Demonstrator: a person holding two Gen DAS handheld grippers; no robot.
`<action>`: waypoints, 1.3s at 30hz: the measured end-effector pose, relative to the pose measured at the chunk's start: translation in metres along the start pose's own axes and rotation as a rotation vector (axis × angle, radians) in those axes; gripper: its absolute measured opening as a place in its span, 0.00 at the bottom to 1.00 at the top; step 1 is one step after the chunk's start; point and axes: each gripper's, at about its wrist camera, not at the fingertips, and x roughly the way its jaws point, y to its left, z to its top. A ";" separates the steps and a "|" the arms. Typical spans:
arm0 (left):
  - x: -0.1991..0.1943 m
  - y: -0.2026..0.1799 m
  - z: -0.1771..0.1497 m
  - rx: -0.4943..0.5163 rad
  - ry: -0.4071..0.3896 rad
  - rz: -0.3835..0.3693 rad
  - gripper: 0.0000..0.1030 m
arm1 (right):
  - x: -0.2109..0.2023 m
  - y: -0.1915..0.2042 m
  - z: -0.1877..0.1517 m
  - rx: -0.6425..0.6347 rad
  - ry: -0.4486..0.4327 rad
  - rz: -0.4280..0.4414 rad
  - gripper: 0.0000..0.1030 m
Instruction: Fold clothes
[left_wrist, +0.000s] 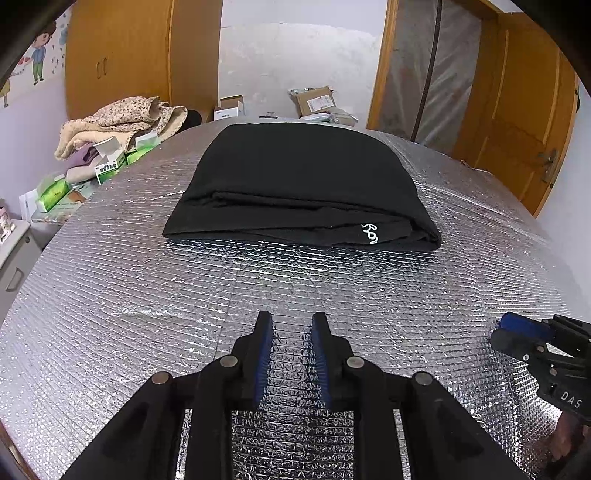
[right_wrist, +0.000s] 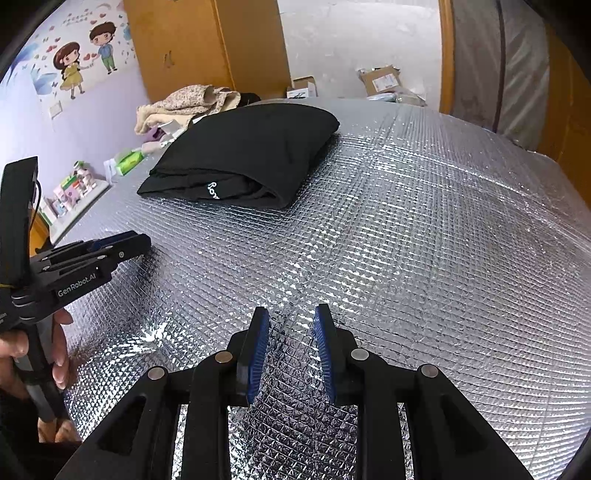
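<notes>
A black garment lies folded in a neat rectangle on the silver foil-covered table, with small white lettering at its near right corner. It also shows in the right wrist view, far left of centre. My left gripper is open and empty, held above the foil well short of the garment. My right gripper is open and empty, also above bare foil. Each gripper shows in the other's view: the right one at the right edge, the left one at the left edge.
A heap of floral and beige clothes lies beyond the table's far left edge, with green tissue packs and small boxes. Cardboard boxes sit behind the table. Wooden wardrobe and doors stand at the back.
</notes>
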 end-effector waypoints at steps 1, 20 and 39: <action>0.000 0.000 0.000 0.001 0.000 -0.004 0.26 | 0.000 0.000 0.000 0.001 0.000 0.001 0.26; 0.002 -0.005 0.002 0.027 0.003 0.010 0.29 | 0.000 -0.001 0.000 0.003 0.000 0.001 0.26; 0.001 0.003 0.001 -0.011 -0.002 -0.035 0.29 | 0.000 0.002 0.000 -0.007 0.001 -0.010 0.26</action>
